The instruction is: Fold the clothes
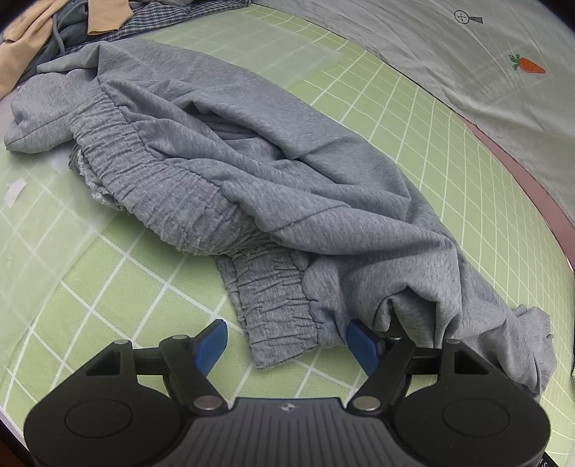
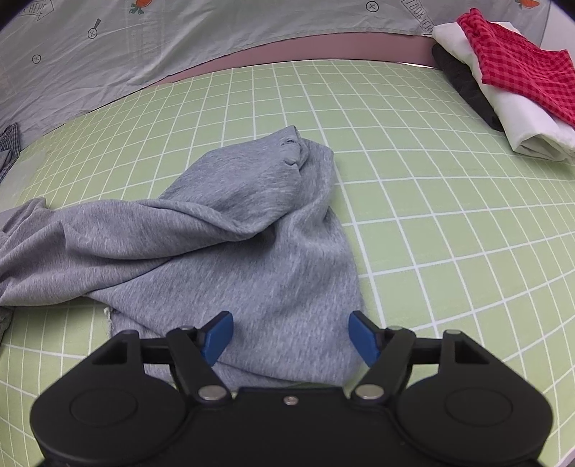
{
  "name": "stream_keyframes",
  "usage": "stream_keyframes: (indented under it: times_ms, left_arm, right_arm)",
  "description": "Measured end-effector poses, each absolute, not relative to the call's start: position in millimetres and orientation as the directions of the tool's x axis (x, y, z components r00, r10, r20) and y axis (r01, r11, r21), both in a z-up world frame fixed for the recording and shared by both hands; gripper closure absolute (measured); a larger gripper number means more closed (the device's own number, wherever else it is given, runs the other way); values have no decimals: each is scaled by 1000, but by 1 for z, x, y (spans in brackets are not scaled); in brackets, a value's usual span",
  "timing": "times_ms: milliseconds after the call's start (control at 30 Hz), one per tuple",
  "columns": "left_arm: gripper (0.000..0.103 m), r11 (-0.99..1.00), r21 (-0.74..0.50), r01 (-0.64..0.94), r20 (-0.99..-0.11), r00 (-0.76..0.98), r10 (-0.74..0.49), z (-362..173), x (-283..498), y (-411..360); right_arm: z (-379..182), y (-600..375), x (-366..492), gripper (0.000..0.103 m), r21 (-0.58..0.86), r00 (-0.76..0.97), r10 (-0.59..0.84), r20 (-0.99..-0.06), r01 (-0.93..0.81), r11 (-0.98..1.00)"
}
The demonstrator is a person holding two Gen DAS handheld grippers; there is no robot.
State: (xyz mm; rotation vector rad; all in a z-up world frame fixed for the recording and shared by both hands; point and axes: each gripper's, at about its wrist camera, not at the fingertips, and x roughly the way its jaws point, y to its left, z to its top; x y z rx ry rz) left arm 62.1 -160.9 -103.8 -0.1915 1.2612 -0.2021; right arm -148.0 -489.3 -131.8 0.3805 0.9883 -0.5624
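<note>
A grey pair of sweatpants (image 1: 251, 172) lies crumpled on the green grid mat (image 1: 107, 294), its gathered elastic waistband (image 1: 276, 305) nearest the left gripper. My left gripper (image 1: 287, 341) is open, its blue pads on either side of the waistband's near corner, not closed on it. In the right wrist view a grey pant leg (image 2: 258, 230) stretches away across the mat (image 2: 449, 233). My right gripper (image 2: 291, 336) is open, just above the leg's near end, holding nothing.
A pile of unfolded clothes (image 1: 72, 25), tan, plaid and dark, lies at the far left. Folded clothes with a red checked piece on top (image 2: 517, 75) are stacked at the far right. A grey carrot-print sheet (image 1: 485, 72) borders the mat's far edge.
</note>
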Motion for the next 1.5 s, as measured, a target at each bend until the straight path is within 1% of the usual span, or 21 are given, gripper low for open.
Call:
stream_keyframes:
  times_ms: [33,67,100,133,167,200,233,267,300,467,633,767,867,900,1000,1067,1133,1167,1333,1433,1500]
  left_arm:
    - [31,968,-248,45,-924,290,-250,-105,63,-162]
    - [36,969,-243,45,-925,290,-246,-106,63,-164]
    - [48,970,-238,45,-926,289,-241,-107,63,-165]
    - [52,971,-237,41,-926,292,-239,-108,63,-165]
    - [54,970,-240,34,-924,298,-239,-108,62,-165]
    - [59,970,-243,26,-922,304,-239,-108,62,-164]
    - [66,969,-245,20,-920,312,-238,-108,62,-163]
    - [84,969,-246,16,-916,322,-238,-107,62,-162]
    - [87,971,-238,12,-915,333,-228,-105,61,-160]
    - [93,987,-158,-24,-897,421,-134,-89,57,-142]
    - [93,998,-36,-51,-851,525,-4,-61,52,-108]
    - [93,993,16,-114,-823,562,78,-43,46,-72]
    - [93,984,64,-169,-818,556,148,-43,40,-44]
    - [93,979,79,-187,-815,553,172,-43,38,-35]
    - [93,970,87,-228,-829,523,197,-52,28,-11]
    - [93,967,79,-243,-841,505,196,-59,21,-1]
    - [92,966,73,-247,-849,493,190,-63,14,3]
    - [92,967,65,-245,-852,490,182,-65,11,3]
    - [92,972,57,-228,-858,486,165,-70,2,-4]
    - [92,974,51,-222,-858,489,157,-70,-1,-6]
    - [92,973,48,-224,-860,487,154,-71,-1,-5]
  right_arm:
    - [-133,-491,-147,33,47,424,-270,-865,604,796]
    - [-133,-492,-147,35,47,421,-268,-866,603,796]
    - [-134,-494,-146,41,47,419,-266,-868,602,797]
    - [-134,-495,-146,53,58,429,-258,-866,598,800]
    - [-133,-497,-147,58,70,439,-250,-863,593,802]
    - [-132,-498,-148,68,81,450,-242,-860,588,805]
    - [-132,-500,-148,81,93,460,-233,-857,583,807]
    - [-130,-501,-150,86,101,472,-235,-850,582,807]
    - [-128,-502,-151,93,108,484,-237,-842,583,806]
    - [-107,-518,-167,97,45,502,-371,-781,638,768]
    - [-67,-539,-187,97,-110,464,-588,-663,716,689]
    - [-38,-543,-201,97,-168,476,-666,-575,728,665]
    - [-33,-535,-206,97,-172,490,-666,-562,719,674]
    - [-36,-532,-207,97,-174,490,-661,-568,713,679]
    - [-64,-515,-207,95,-217,455,-594,-663,643,735]
    - [-83,-502,-210,88,-240,415,-566,-713,613,752]
    - [-99,-489,-216,72,-236,385,-538,-750,603,762]
    - [-101,-487,-220,70,-214,384,-526,-759,616,758]
    - [-87,-489,-230,46,-119,416,-543,-729,705,699]
    - [-81,-494,-220,36,-117,437,-553,-710,700,704]
    - [-78,-498,-211,33,-117,452,-555,-698,692,712]
